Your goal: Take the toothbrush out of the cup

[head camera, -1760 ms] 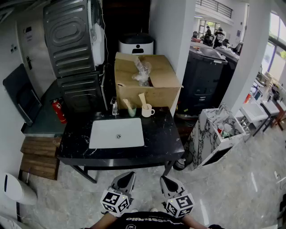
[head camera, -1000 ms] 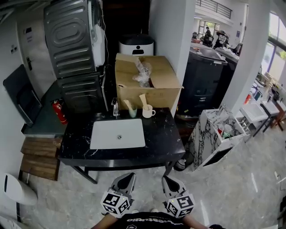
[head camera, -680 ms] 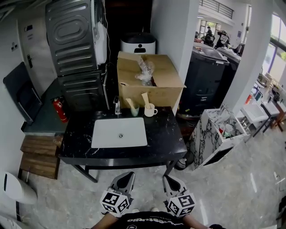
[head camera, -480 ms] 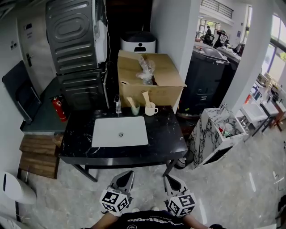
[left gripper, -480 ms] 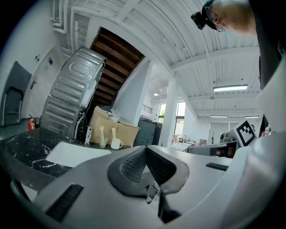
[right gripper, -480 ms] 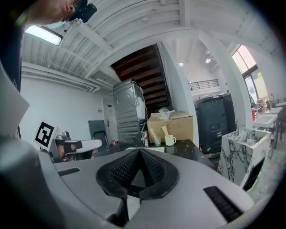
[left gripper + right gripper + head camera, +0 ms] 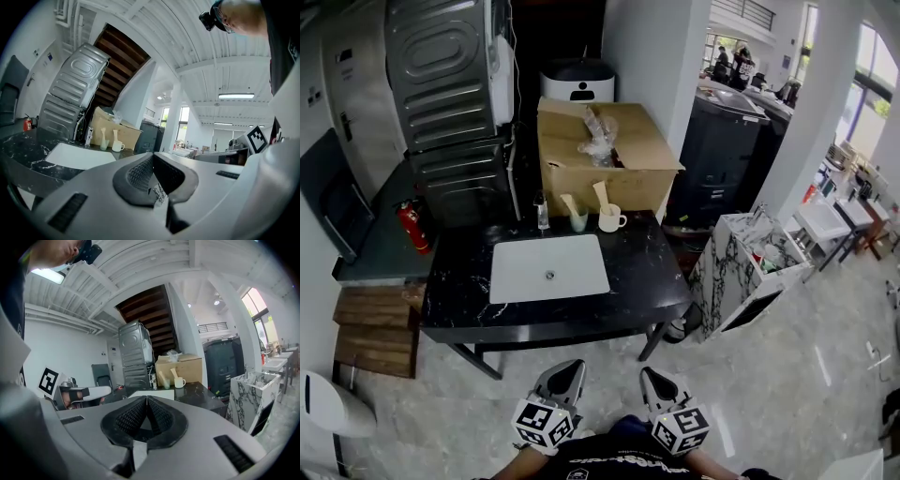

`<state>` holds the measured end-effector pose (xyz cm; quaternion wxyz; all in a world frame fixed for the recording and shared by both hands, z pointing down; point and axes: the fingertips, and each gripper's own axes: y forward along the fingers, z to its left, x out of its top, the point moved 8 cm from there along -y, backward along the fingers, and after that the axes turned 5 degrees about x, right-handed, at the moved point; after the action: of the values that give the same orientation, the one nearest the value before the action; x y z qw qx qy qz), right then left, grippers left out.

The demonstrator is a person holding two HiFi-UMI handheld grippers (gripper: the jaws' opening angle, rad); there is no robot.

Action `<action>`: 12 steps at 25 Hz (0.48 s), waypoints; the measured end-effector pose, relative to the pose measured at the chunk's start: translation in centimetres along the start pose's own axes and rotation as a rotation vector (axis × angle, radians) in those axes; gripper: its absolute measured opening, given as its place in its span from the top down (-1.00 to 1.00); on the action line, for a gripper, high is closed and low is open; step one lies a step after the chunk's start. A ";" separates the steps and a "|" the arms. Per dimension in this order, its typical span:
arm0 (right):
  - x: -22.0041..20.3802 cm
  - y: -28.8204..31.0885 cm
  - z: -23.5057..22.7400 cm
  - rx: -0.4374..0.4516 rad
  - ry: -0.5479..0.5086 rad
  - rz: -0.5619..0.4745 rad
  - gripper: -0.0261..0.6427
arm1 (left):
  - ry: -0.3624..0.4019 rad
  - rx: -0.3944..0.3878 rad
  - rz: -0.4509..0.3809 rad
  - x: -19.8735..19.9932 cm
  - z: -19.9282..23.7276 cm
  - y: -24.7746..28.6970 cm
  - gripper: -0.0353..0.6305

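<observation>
Toothbrush (image 7: 600,195) far off, too small to make out clearly.
It stood in the white cup (image 7: 608,222) behind the sink (image 7: 548,267) on the black marble counter (image 7: 652,272), before a cardboard box (image 7: 619,150); left gripper (image 7: 567,372) and right gripper (image 7: 653,377) had jaws pressed together, empty.

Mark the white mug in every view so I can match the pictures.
Head view: the mug stands upper middle, at the back of the black counter, right of the green cup.
Left gripper view: the mug is small, left of middle, beyond the sink.
Right gripper view: the mug sits just right of middle.
Shared landmark: the cardboard box right behind it.
</observation>
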<state>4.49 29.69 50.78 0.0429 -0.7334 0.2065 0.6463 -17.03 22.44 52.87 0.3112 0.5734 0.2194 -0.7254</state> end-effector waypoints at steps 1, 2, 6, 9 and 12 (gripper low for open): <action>0.1 0.0 0.1 -0.001 0.002 0.003 0.81 | -0.012 -0.004 0.000 -0.1 0.1 0.0 0.85; 0.2 0.0 0.3 0.000 0.004 0.004 0.81 | -0.024 -0.008 0.002 -0.1 0.1 0.0 0.85; -0.3 0.1 0.9 0.007 -0.011 0.008 0.81 | -0.040 -0.022 0.003 -0.4 0.1 0.2 0.85; -0.8 0.7 0.2 0.007 0.000 0.011 0.81 | -0.037 -0.018 0.005 -0.7 0.5 0.9 0.85; -0.5 2.0 -0.9 0.018 0.012 0.012 0.81 | -0.040 -0.001 0.014 -0.7 1.2 1.8 0.85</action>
<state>4.59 27.71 51.84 0.0441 -0.7354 0.2169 0.6404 -16.50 20.47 53.95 0.3208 0.5600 0.2095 -0.7346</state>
